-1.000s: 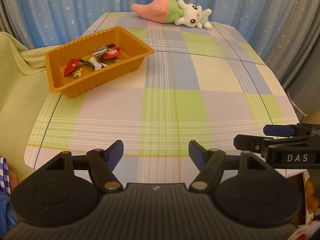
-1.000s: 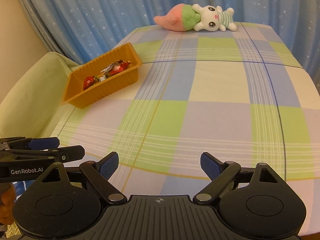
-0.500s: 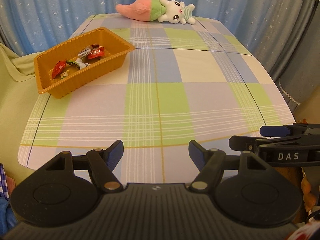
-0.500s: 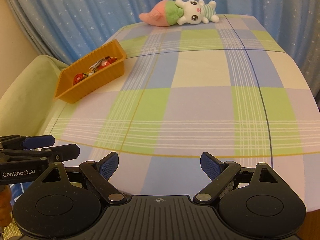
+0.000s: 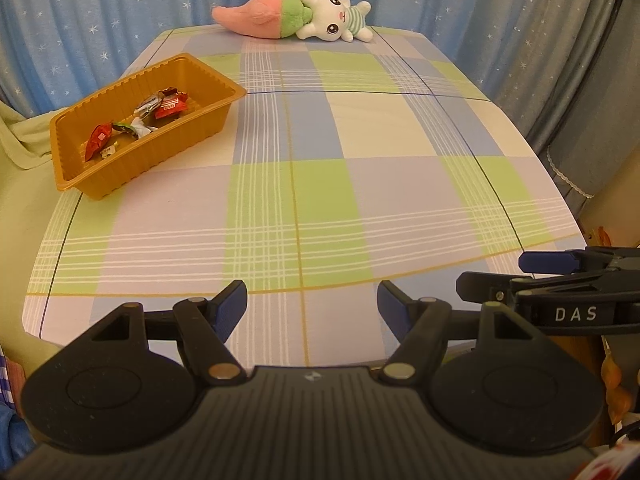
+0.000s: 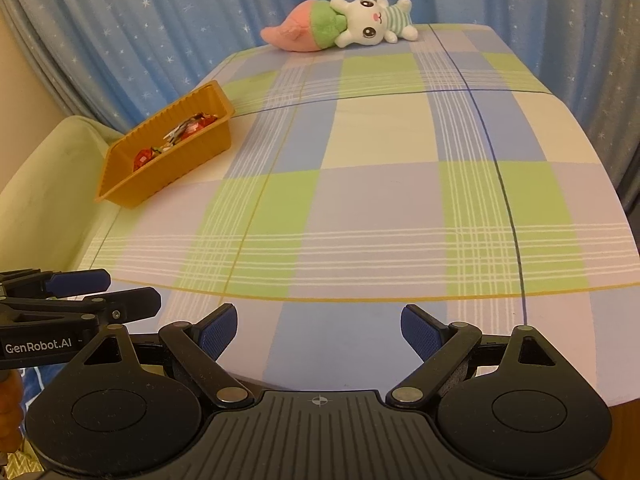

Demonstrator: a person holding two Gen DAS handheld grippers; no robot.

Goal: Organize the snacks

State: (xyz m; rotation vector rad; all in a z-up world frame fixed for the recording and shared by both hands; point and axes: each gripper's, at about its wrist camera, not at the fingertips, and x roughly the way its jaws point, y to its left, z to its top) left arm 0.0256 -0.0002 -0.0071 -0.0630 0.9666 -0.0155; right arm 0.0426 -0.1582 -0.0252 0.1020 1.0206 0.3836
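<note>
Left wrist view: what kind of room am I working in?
Probably a home living or dining room: a table under a checked pastel tablecloth, blue star-print curtains behind it, and a plush white bunny toy at the far edge.

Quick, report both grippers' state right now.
Left gripper: open, holding nothing.
Right gripper: open, holding nothing.

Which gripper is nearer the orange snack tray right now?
Left. The left gripper sits at the near table edge, tray ahead-left; the right gripper is farther right.
</note>
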